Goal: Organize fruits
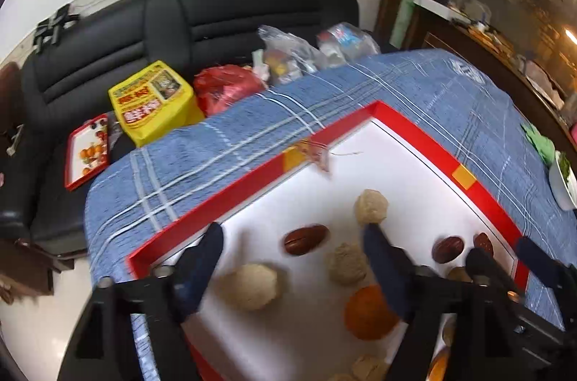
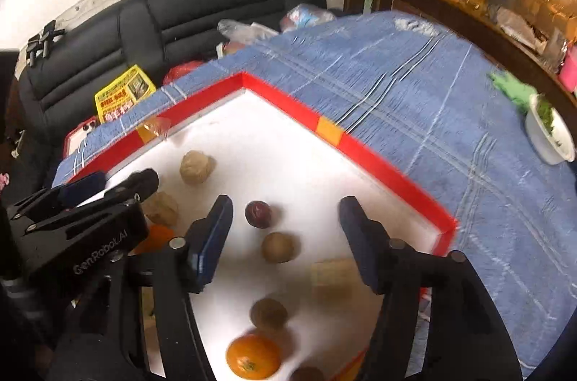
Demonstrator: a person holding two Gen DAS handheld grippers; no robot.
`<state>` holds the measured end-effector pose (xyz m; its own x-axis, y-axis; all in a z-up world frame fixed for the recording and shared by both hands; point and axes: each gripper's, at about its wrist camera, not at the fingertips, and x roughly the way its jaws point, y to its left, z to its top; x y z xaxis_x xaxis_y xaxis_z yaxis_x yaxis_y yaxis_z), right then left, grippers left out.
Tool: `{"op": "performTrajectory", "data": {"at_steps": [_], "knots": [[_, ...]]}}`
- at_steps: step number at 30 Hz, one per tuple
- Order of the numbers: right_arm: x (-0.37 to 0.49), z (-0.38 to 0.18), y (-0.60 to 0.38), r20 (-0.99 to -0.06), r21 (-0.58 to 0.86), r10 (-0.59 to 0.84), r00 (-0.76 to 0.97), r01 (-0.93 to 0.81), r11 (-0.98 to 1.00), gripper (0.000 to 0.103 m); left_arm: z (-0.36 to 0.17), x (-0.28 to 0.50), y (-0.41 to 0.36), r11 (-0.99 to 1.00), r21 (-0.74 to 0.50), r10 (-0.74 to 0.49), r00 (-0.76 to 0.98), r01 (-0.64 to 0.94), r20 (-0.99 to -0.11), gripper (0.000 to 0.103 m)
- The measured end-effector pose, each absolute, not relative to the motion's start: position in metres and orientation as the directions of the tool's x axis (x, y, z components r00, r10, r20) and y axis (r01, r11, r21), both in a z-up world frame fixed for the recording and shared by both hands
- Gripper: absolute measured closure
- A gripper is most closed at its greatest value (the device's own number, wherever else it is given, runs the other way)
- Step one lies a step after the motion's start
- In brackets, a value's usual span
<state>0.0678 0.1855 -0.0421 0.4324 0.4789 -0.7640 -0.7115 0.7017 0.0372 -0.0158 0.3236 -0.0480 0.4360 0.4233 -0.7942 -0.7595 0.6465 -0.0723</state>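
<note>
A white tray with a red rim (image 1: pixel 425 143) (image 2: pixel 375 161) lies on a blue checked cloth. In it are beige rough balls (image 1: pixel 370 207) (image 2: pixel 195 167), dark red dates (image 1: pixel 305 239) (image 2: pixel 258 214), brown round fruits (image 2: pixel 280 247) and oranges (image 1: pixel 368 312) (image 2: pixel 254 356). My left gripper (image 1: pixel 294 247) is open above the tray, over a date and a beige ball (image 1: pixel 251 286). My right gripper (image 2: pixel 285 218) is open above the tray, with a date and a brown fruit between its fingers. Each gripper shows in the other's view.
A white bowl with greens (image 2: pixel 550 135) (image 1: pixel 562 179) and a green cloth (image 2: pixel 512 88) sit at the table's right edge. Behind the table, a black sofa (image 1: pixel 223 13) holds a yellow pack (image 1: pixel 155 103), a red bag (image 1: pixel 225 87), plastic bags and a small red tray (image 1: pixel 88 152).
</note>
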Motion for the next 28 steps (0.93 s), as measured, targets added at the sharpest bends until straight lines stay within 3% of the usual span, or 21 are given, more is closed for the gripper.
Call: {"op": "performTrajectory", "data": {"at_steps": [2,5,7,8,20,28], "knots": [[0.065,-0.033,0.176,-0.754,0.039,0.487,0.440,-0.710,0.703,0.022,-0.041,-0.022,0.316,0.661,-0.066,0.437,0.456,-0.747,-0.775,0.019],[0.053,-0.021,0.162,-0.731,0.025,0.513,0.450,-0.733,0.679,0.016,-0.033,-0.031,0.303,0.688,-0.032,0.444,0.455,-0.725,-0.772,0.010],[0.043,-0.013,0.151,-0.719,-0.004,0.515,0.467,-0.744,0.669,0.009,-0.030,-0.036,0.295,0.707,-0.035,0.430,0.469,-0.706,-0.771,0.010],[0.039,-0.010,0.145,-0.712,-0.011,0.521,0.470,-0.749,0.662,0.001,-0.028,-0.040,0.290,0.716,-0.044,0.419,0.479,-0.697,-0.772,0.010],[-0.011,-0.005,0.079,-0.698,-0.089,0.530,0.481,-0.793,0.602,0.000,-0.017,-0.066,0.236,0.792,-0.091,0.348,0.568,-0.604,-0.745,0.001],[-0.018,-0.003,0.067,-0.687,-0.075,0.541,0.485,-0.788,0.612,0.000,-0.012,-0.079,0.224,0.779,-0.047,0.410,0.564,-0.625,-0.717,0.001]]}}
